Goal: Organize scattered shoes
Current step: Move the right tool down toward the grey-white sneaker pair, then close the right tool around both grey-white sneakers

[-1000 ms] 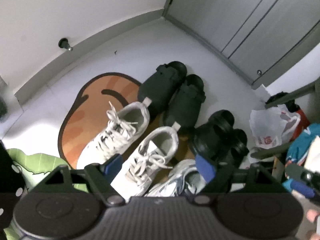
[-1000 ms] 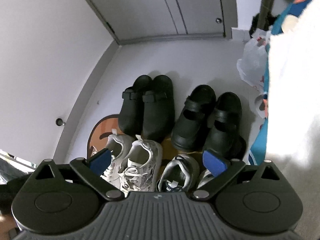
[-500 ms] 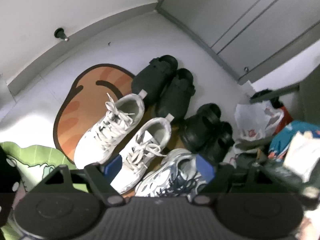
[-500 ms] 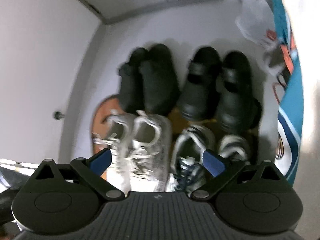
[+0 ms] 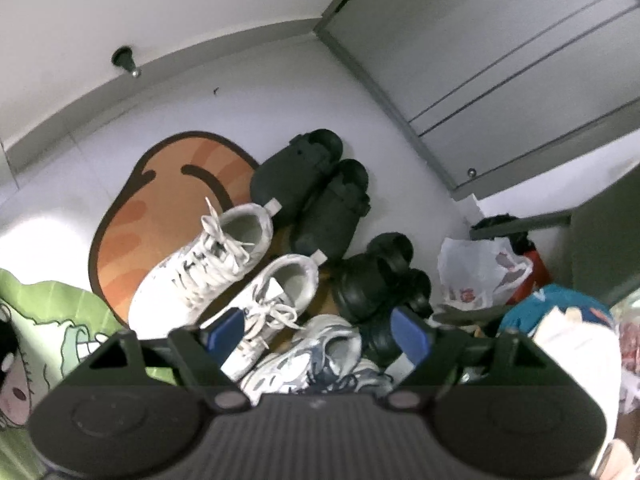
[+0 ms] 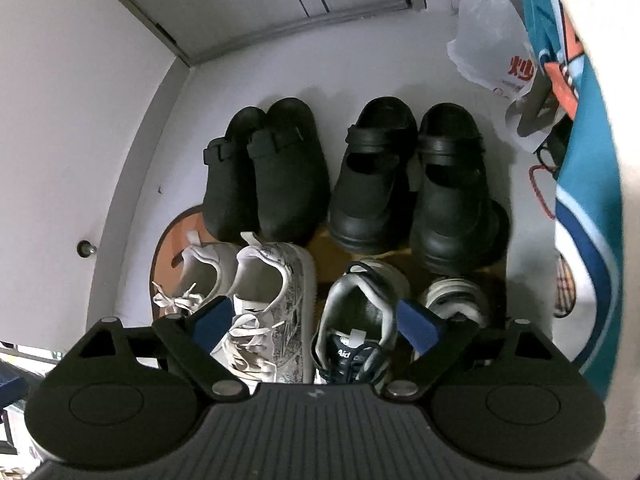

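On the floor by the mat (image 6: 168, 240), four shoe pairs sit in two rows, clogs (image 6: 264, 172) behind sneakers (image 6: 256, 300), while the right gripper (image 6: 316, 322), jaws just narrowing, and left gripper (image 5: 318, 330) hover unclenched, empty.

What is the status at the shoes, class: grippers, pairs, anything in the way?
Left gripper open, empty. Right gripper open, jaws just narrowing, over the grey trainer. Four pairs lined up. Nothing blocking.
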The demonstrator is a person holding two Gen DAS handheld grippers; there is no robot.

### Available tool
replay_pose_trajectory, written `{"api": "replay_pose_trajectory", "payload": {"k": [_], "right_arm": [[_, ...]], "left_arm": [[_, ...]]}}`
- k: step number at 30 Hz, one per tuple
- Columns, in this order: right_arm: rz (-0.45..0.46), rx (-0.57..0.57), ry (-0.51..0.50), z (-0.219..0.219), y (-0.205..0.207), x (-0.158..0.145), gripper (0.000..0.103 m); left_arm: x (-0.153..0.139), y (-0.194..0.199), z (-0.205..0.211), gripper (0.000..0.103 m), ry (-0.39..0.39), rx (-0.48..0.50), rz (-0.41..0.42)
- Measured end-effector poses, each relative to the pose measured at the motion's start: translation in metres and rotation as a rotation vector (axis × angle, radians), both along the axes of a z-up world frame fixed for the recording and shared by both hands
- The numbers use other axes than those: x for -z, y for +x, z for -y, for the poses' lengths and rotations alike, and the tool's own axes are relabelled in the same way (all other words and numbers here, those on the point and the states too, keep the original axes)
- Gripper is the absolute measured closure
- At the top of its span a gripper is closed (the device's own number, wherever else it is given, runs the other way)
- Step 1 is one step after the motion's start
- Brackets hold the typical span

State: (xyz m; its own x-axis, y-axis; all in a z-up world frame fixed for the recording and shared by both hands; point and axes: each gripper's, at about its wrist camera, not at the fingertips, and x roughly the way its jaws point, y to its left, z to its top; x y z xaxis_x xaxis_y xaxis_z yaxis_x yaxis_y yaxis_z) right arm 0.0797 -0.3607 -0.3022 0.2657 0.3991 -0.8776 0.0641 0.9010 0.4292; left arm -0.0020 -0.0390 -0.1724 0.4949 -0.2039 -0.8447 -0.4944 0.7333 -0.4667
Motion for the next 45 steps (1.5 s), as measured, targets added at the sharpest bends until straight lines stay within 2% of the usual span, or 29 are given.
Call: {"api": "replay_pose_trajectory", "payload": {"k": [3, 5, 8, 10, 13, 14, 16, 20, 25, 33, 36, 38, 45], "right_arm": [[-0.011, 0.025, -0.042, -0.003, -0.003, 0.01, 0.01], [-0.021, 0.049, -0.019, -0.004, -0.005, 0.015, 0.01], [-0.032, 0.043, -0.005, -0.009, -0.008, 0.021, 0.02], [-0.032, 0.016, -0.018, -0.014, -0.01, 0.026, 0.021], [-0.035, -0.027, -0.037, -0.019, -0.013, 0.032, 0.031], [-0.061, -0.041, -0.03, -0.019, -0.014, 0.04, 0.037], [-0.111, -0.035, -0.029, -0.016, -0.015, 0.054, 0.04], [-0.191, 0.036, -0.046, -0.004, -0.02, 0.075, 0.04], [-0.24, 0.13, 0.056, 0.013, -0.021, 0.091, 0.039], [-0.224, 0.106, 0.008, 0.017, -0.022, 0.112, 0.035], [-0.18, 0.027, -0.042, 0.009, -0.025, 0.119, 0.034], [-0.181, 0.01, -0.044, 0.006, -0.031, 0.124, 0.034], [-0.17, 0.079, -0.042, 0.006, -0.027, 0.134, 0.033]], "left_arm": [[-0.005, 0.0, -0.005, 0.02, 0.004, -0.014, 0.018], [-0.006, -0.001, -0.008, 0.019, 0.005, -0.033, 0.024], [0.0, 0.0, -0.009, 0.019, 0.017, -0.037, -0.005], [0.003, 0.0, -0.009, 0.019, 0.022, -0.029, -0.013], [0.0, 0.002, -0.007, 0.019, 0.044, -0.035, 0.005], [0.0, 0.002, -0.007, 0.019, 0.045, -0.035, 0.006], [0.002, 0.004, -0.003, 0.019, 0.033, -0.038, -0.002], [0.005, 0.006, 0.003, 0.019, -0.012, -0.012, -0.005], [0.007, 0.009, 0.006, 0.015, -0.018, -0.015, -0.012], [0.011, 0.005, 0.002, 0.015, -0.072, -0.078, -0.002], [0.011, 0.004, 0.001, 0.015, -0.093, -0.092, 0.0], [0.012, 0.005, 0.002, 0.015, -0.107, -0.096, 0.003], [0.012, 0.004, 0.003, 0.015, -0.116, -0.084, 0.004]]}}
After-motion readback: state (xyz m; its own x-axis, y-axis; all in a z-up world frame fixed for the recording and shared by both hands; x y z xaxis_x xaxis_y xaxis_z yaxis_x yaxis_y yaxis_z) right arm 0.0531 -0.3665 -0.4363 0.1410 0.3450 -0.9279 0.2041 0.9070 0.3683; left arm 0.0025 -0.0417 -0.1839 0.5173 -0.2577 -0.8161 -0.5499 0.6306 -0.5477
